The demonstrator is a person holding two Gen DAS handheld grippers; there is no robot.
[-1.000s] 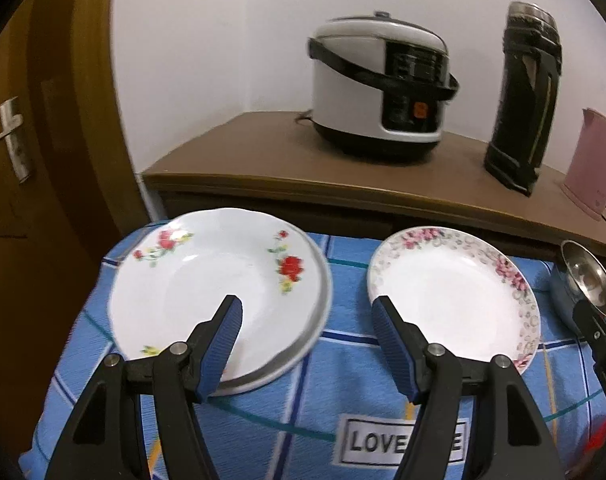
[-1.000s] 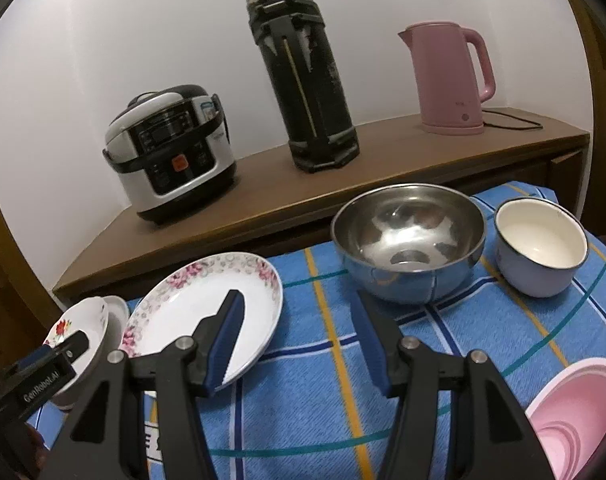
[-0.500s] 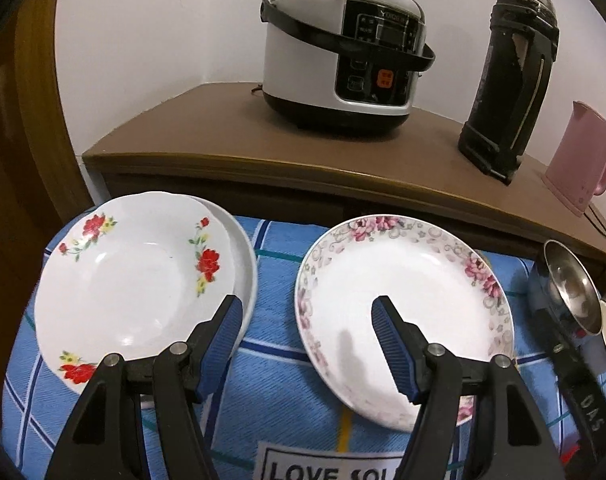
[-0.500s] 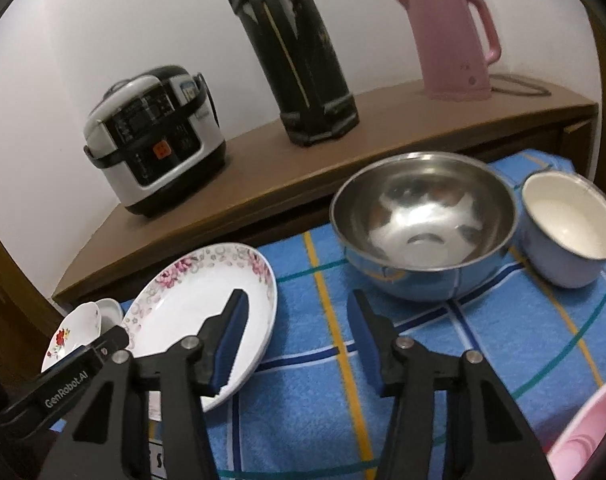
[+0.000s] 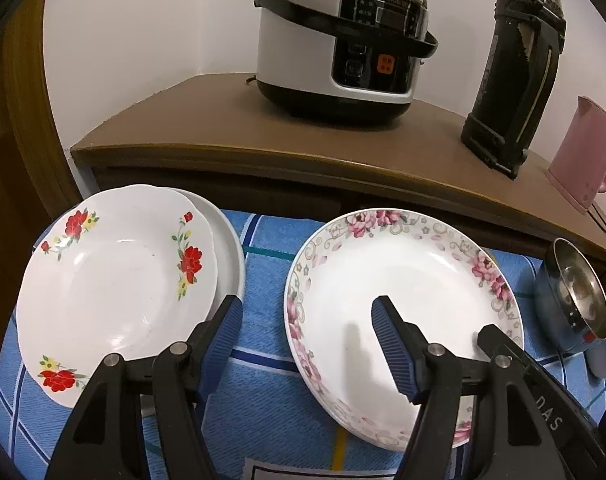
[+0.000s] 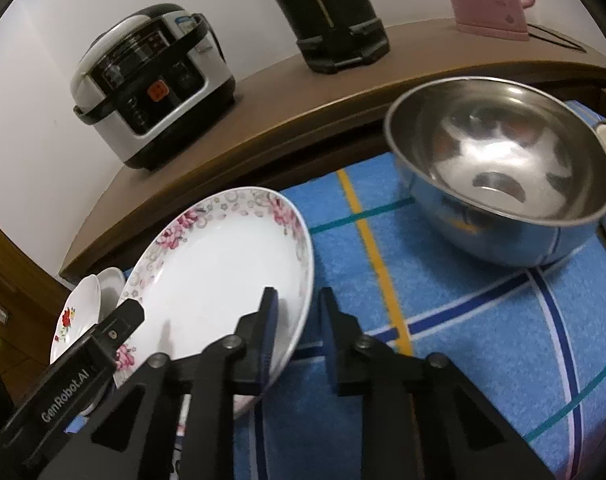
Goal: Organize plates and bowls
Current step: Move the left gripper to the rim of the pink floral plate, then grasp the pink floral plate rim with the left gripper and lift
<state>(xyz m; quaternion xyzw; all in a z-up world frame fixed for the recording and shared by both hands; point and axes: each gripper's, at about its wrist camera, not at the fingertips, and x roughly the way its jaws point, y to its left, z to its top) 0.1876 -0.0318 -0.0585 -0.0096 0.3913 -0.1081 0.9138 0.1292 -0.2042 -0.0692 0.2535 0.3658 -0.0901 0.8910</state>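
Now the pink-flowered plate (image 6: 223,264), white with a rose-and-scroll rim, lies on the blue checked cloth (image 6: 443,340) between the red-flowered plates (image 5: 115,284) and the steel bowl (image 6: 499,160). Compared with a second ago, the right gripper (image 6: 297,320) has moved over the plate's right rim and its jaws are closing around it, not yet visibly pressing. The left gripper (image 5: 307,332), jaws wide and holding nothing, has shifted right, straddling the plate's left rim.
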